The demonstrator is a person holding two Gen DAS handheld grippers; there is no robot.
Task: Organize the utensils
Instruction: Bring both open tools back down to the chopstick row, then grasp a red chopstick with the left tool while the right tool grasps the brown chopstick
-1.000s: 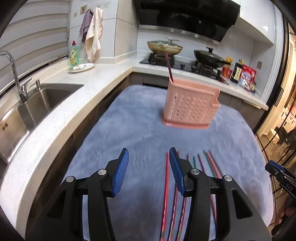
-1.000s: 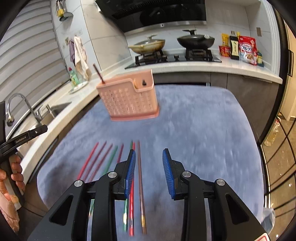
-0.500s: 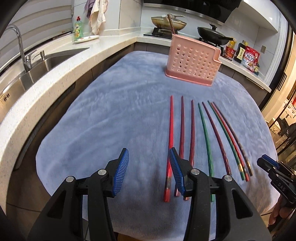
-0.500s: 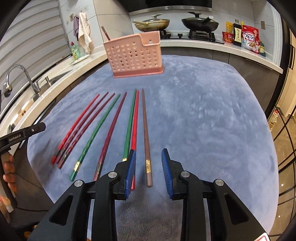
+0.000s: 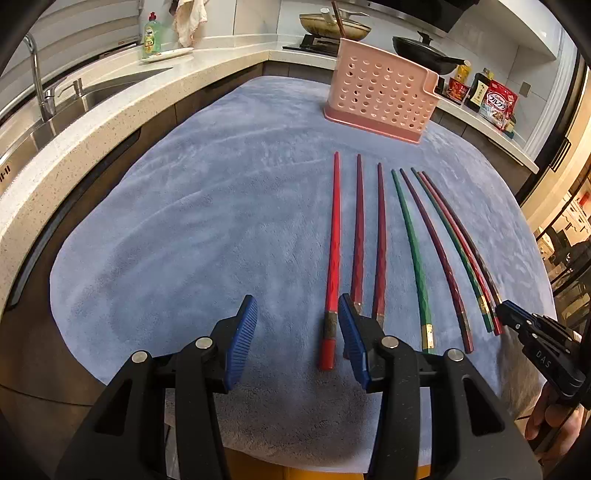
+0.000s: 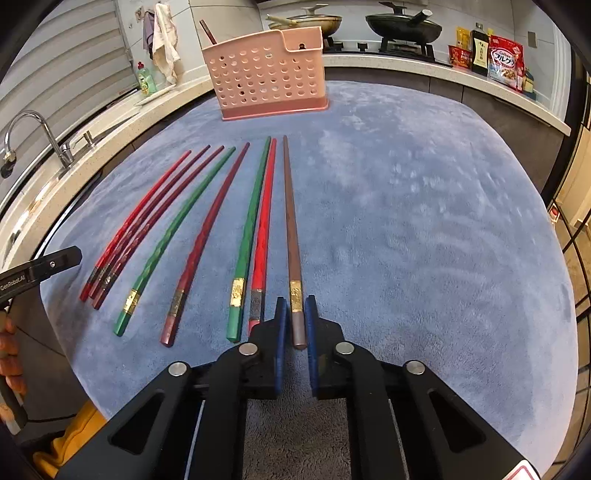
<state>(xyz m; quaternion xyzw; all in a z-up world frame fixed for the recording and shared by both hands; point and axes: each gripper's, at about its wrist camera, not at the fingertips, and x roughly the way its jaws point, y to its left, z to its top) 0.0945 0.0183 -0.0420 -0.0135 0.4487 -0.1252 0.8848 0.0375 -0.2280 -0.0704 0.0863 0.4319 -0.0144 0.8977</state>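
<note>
Several chopsticks, red, dark red, green and brown, lie side by side on a blue-grey cloth (image 6: 424, 221). A pink perforated utensil holder (image 6: 267, 72) stands at the far end with one chopstick in it; it also shows in the left wrist view (image 5: 380, 92). My right gripper (image 6: 294, 334) has its jaws narrowed around the near end of the brown chopstick (image 6: 291, 236), the rightmost one, which still lies on the cloth. My left gripper (image 5: 297, 341) is open and empty, low over the cloth, with the bright red chopstick (image 5: 333, 254) just inside its right finger.
A sink (image 5: 96, 88) and tap (image 5: 35, 70) are on the counter to the left. A stove with pans (image 6: 402, 24) and food packets (image 6: 504, 61) sit behind the holder. The cloth's near edge hangs over the table front.
Both grippers have drawn back and down to the near ends of the chopsticks. The right gripper's jaws have narrowed around the brown chopstick's end. The left gripper stays open.
</note>
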